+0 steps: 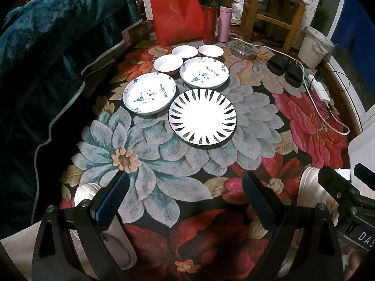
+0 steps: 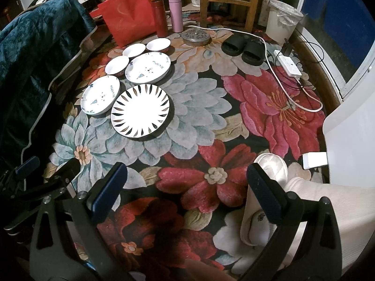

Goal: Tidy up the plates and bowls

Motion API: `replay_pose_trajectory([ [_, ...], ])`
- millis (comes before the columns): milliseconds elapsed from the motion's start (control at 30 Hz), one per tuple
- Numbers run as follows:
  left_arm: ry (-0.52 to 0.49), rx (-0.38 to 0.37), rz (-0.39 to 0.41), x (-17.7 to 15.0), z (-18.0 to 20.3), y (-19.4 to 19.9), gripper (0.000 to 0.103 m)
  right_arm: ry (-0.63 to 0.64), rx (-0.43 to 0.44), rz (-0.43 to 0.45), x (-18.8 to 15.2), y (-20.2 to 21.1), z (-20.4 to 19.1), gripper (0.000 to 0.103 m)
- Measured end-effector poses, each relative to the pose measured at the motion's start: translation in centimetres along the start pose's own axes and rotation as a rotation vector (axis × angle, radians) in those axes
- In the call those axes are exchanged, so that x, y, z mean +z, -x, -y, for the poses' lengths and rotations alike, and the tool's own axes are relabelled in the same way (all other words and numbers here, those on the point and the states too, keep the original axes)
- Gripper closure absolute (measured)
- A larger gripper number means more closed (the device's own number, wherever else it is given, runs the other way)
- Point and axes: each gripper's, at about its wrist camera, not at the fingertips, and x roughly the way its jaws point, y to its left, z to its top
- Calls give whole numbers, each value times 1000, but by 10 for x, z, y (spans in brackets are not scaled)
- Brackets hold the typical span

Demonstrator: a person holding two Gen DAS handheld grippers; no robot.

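Observation:
On the floral rug lies a large white plate with dark petal marks (image 1: pixel 203 116) (image 2: pixel 140 110). Behind it sit two bear-print plates, one at the left (image 1: pixel 149 93) (image 2: pixel 100 95) and one at the right (image 1: pixel 204 72) (image 2: pixel 147 67). Three small white bowls (image 1: pixel 168 62) (image 1: pixel 185 51) (image 1: pixel 211 50) (image 2: pixel 117 64) (image 2: pixel 134 50) (image 2: pixel 158 44) stand further back. My left gripper (image 1: pixel 185 185) hangs open over the rug, well short of the plates. My right gripper (image 2: pixel 187 175) is open too, nearer the rug's red flowers. Neither holds anything.
A red bag (image 1: pixel 177 11), a red flask (image 1: pixel 208 24) and a pink flask (image 1: pixel 224 23) stand behind the bowls. A round metal lid (image 1: pixel 243 50), black slippers (image 1: pixel 284 69), a power strip with cables (image 1: pixel 320 90) and a white bin (image 1: pixel 315 46) lie right. A blue blanket (image 1: pixel 46 46) covers the left. White-slippered feet (image 2: pixel 264 201) are near.

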Motion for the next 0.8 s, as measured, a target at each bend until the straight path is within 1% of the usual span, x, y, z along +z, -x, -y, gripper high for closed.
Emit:
replay_pose_trajectory([
  [67,0,1,-2,0,0,0,5,-1,3,-4,1,-1,0,1],
  [167,2,5,-10,1,-12,-5,5,-7,8,-12,-3,-3,0,1],
  [300,11,6,-25,2,-9,-14,5,-20,14,-29,-2,-13,-3,1],
  [400,27,4,-52,2,-16,-31,5,-34,22,-48,5,-26,-7,1],
  [500,68,-3,-77,7,-22,-49,5,-31,27,-66,13,-42,-10,1],
  [600,135,-42,-81,13,-32,-70,5,-40,47,-83,25,-62,-10,1],
  [667,176,-64,-78,19,-37,-85,5,-79,74,-102,37,-80,-9,1],
  [733,192,-52,-84,28,-40,-104,5,-115,98,-109,49,-100,-10,1],
  [800,187,-23,-104,36,-42,-127,5,-129,108,-126,60,-122,-12,1],
])
